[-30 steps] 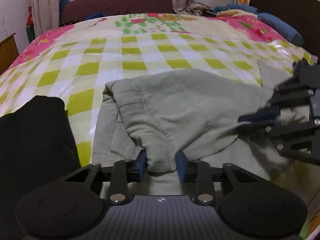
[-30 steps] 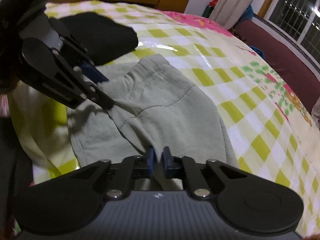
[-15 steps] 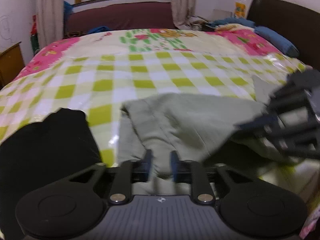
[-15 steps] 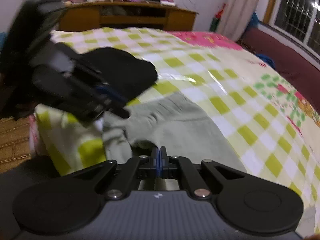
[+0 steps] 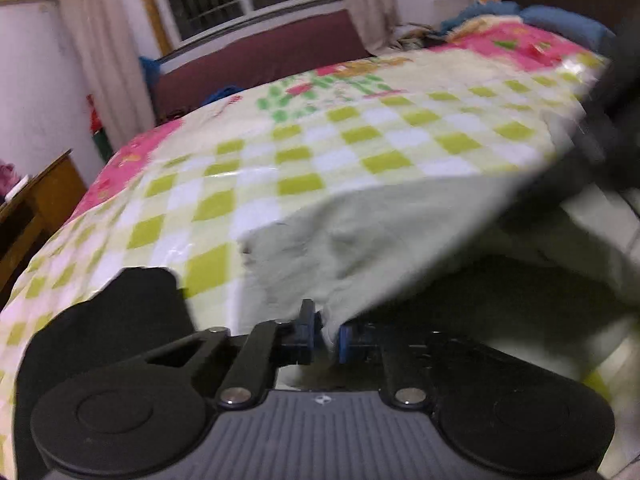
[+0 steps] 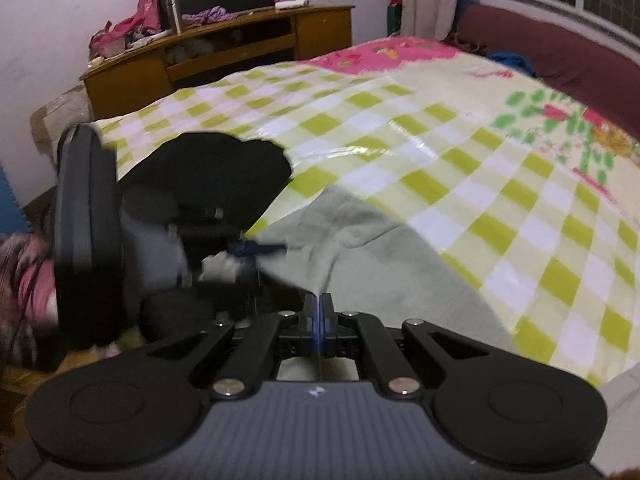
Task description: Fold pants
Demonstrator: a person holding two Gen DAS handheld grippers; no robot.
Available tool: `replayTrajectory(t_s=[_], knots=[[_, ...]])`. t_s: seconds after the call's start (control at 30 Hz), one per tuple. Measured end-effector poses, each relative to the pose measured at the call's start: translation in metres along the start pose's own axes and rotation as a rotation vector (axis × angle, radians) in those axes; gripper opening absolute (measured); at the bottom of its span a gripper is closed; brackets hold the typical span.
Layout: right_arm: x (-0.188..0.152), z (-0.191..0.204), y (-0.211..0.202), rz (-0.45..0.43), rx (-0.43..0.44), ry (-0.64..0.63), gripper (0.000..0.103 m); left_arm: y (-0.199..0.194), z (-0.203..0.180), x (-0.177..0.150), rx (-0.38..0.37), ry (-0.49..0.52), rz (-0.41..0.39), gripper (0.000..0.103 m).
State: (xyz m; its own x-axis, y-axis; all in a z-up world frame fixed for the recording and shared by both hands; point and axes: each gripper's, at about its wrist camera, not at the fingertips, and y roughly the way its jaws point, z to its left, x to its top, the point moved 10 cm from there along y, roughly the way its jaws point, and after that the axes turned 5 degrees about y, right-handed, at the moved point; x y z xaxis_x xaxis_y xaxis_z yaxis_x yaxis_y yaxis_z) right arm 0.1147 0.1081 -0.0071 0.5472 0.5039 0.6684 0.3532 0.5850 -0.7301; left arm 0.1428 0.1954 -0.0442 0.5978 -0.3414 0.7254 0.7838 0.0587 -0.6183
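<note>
Both claws are clamped on the pants: the left claw point(image 5: 325, 334) and right claw point(image 6: 319, 322) each pinch an edge of the pants point(image 5: 372, 236), lifted above the bed point(image 5: 320, 160).

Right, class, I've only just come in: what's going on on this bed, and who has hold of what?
A person with a gripper in each hand is folding pale green pants on a checked bedspread. The left gripper pinches one edge of the cloth, and the right gripper is shut on another edge. The held edge hangs taut between them, lifted off the bed, while the rest trails on the cover. A black garment lies beside the pants.
</note>
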Motion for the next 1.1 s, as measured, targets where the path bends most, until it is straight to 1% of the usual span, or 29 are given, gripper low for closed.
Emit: replayTrajectory(t_s=[0.1,0.17,0.2,0.23,0.27,0.3,0.37,0.4,0.47,0.5,0.53,0.57,0.63,0.73,0.8,0.9,0.97,1.0,1.03,1.1], knots=[[-0.006,0.019,-0.003,0.014,0.070,0.008,0.001,-0.023,0.024,-0.002,0.060,0.010,-0.026,0.029],[-0.012,0.035,0.000,0.026,0.111,0.003,0.001,-0.028,0.030,-0.010,0.070,0.011,-0.011,0.029],[-0.018,0.042,0.006,0.040,0.117,-0.017,0.002,-0.025,0.028,-0.018,0.070,0.031,0.014,0.029],[-0.025,0.047,0.015,0.060,0.109,-0.047,0.004,-0.020,0.026,-0.028,0.094,0.064,0.041,0.032],[-0.036,0.050,0.028,0.101,0.098,-0.071,0.007,-0.011,0.022,-0.039,0.121,0.100,0.076,0.033],[-0.046,0.050,0.041,0.136,0.084,-0.071,0.008,-0.003,0.016,-0.050,0.127,0.126,0.111,0.033],[-0.066,0.050,0.059,0.203,0.071,-0.046,0.009,0.000,0.009,-0.056,0.141,0.157,0.123,0.033],[-0.070,0.050,0.059,0.215,0.081,-0.028,0.009,-0.003,0.007,-0.055,0.145,0.170,0.122,0.035],[-0.073,0.054,0.048,0.194,0.122,-0.012,0.010,-0.010,0.008,-0.053,0.133,0.171,0.122,0.046],[-0.072,0.052,0.040,0.172,0.126,-0.012,0.017,-0.012,0.010,-0.052,0.135,0.175,0.121,0.048],[-0.071,0.049,0.032,0.149,0.116,-0.011,0.020,-0.014,0.013,-0.052,0.150,0.184,0.125,0.051],[-0.071,0.043,0.024,0.130,0.100,-0.001,0.023,-0.016,0.016,-0.053,0.164,0.190,0.136,0.051],[-0.072,0.022,0.008,0.096,0.070,0.065,0.023,-0.024,0.018,-0.053,0.171,0.178,0.144,0.051],[-0.087,-0.027,-0.022,0.050,-0.033,0.209,0.024,-0.040,0.010,-0.045,0.163,0.160,0.119,0.051],[-0.097,-0.069,-0.043,0.019,-0.147,0.282,0.031,-0.047,-0.004,-0.030,0.137,0.159,0.086,0.051],[-0.112,-0.142,-0.067,-0.001,-0.355,0.414,0.038,-0.048,-0.043,-0.002,0.036,0.148,0.033,0.054],[-0.115,-0.179,-0.075,-0.030,-0.443,0.469,0.040,-0.044,-0.072,0.016,-0.042,0.136,0.002,0.059],[-0.113,-0.192,-0.077,-0.048,-0.469,0.487,0.047,-0.040,-0.089,0.025,-0.088,0.133,-0.010,0.059],[-0.111,-0.206,-0.077,-0.062,-0.501,0.513,0.050,-0.035,-0.107,0.035,-0.130,0.136,-0.022,0.059],[-0.111,-0.235,-0.089,-0.107,-0.541,0.613,0.051,-0.029,-0.139,0.049,-0.191,0.150,-0.043,0.059]])
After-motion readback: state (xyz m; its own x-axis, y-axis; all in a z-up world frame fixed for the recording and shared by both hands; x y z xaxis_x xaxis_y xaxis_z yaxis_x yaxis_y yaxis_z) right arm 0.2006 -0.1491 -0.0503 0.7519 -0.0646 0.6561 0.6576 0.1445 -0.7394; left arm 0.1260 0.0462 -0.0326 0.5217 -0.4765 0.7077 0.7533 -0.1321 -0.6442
